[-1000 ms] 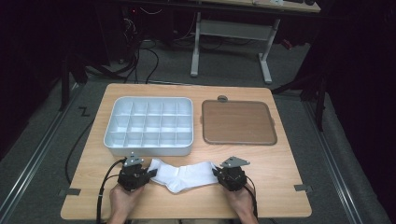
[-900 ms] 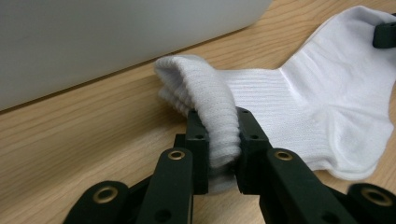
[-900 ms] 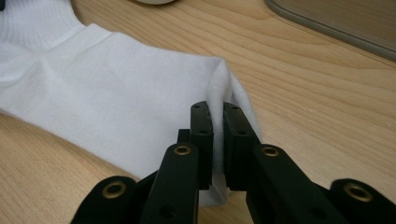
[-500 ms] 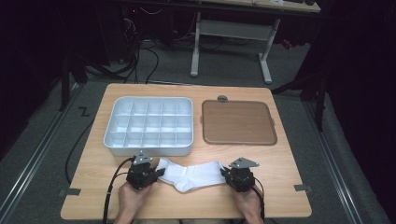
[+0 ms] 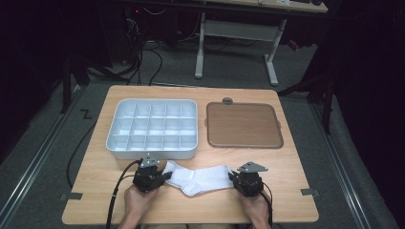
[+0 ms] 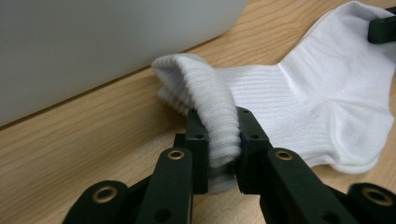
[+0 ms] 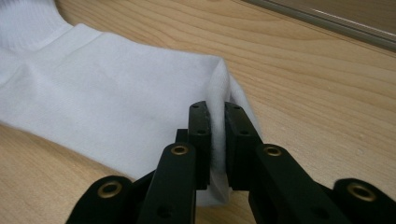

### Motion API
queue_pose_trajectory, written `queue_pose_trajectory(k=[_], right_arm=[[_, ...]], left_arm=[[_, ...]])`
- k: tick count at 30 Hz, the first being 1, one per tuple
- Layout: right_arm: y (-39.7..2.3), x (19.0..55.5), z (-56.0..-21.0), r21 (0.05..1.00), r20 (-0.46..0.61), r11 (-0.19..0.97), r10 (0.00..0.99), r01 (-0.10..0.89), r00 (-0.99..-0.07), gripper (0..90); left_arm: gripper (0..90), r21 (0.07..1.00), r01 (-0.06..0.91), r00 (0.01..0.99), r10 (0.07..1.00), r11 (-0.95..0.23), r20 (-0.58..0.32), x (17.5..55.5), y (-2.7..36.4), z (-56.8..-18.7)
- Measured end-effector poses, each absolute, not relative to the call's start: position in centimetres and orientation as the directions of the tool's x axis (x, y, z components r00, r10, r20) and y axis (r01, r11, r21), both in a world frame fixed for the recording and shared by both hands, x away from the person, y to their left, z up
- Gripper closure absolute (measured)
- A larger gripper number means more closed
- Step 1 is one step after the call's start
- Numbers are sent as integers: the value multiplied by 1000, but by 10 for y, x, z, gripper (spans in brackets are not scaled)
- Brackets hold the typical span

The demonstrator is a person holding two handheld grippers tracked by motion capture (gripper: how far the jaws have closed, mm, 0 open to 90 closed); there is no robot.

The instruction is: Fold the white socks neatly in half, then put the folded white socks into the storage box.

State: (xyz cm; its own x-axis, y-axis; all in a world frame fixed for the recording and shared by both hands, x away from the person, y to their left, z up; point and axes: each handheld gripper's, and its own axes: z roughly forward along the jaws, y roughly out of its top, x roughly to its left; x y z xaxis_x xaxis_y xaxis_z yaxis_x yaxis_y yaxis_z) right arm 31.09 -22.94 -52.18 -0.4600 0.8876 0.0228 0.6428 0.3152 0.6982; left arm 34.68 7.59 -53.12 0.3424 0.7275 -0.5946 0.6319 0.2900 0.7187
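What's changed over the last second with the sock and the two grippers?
Both grippers, left gripper and right gripper, stayed shut on the white sock and drew apart, stretching it flatter. The compartment tray and brown tray stayed put.

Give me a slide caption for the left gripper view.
Left gripper pinches the ribbed cuff of a white sock lying on the wooden table beside a grey tray.

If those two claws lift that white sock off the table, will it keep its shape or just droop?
Probably droop. The sock is soft knit: its ribbed cuff bunches where the left claw pinches it, and its toe end folds thin in the right claw. Held at both ends, the middle would likely sag. It looks light and unlikely to slip, since the fabric squashes between the jaws.
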Motion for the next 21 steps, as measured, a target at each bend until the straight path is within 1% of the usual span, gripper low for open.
queue_pose_trajectory(k=[5,10,12,13,15,16,18,21], right_arm=[[-230,311,-521,698,27,315,886,643,-464,799],[-233,309,-519,716,41,287,892,636,-449,724],[-234,309,-518,717,41,286,893,636,-448,712],[-234,307,-516,723,31,285,897,630,-442,670],[-235,306,-515,730,25,283,899,622,-438,652],[-238,305,-512,746,29,263,905,612,-425,625],[-238,304,-507,755,27,257,907,604,-420,616],[-235,301,-499,770,5,275,900,576,-437,617]], left_arm=[[783,719,632,339,730,291,-593,346,75,-530],[783,720,629,338,731,292,-593,348,77,-529],[783,721,628,339,731,293,-592,348,77,-529],[782,724,625,341,732,292,-590,348,77,-530],[782,726,625,344,734,286,-586,348,77,-530],[783,724,625,340,732,293,-590,348,77,-529],[782,722,624,338,730,299,-595,347,77,-528],[782,718,623,333,726,310,-602,348,78,-526]])
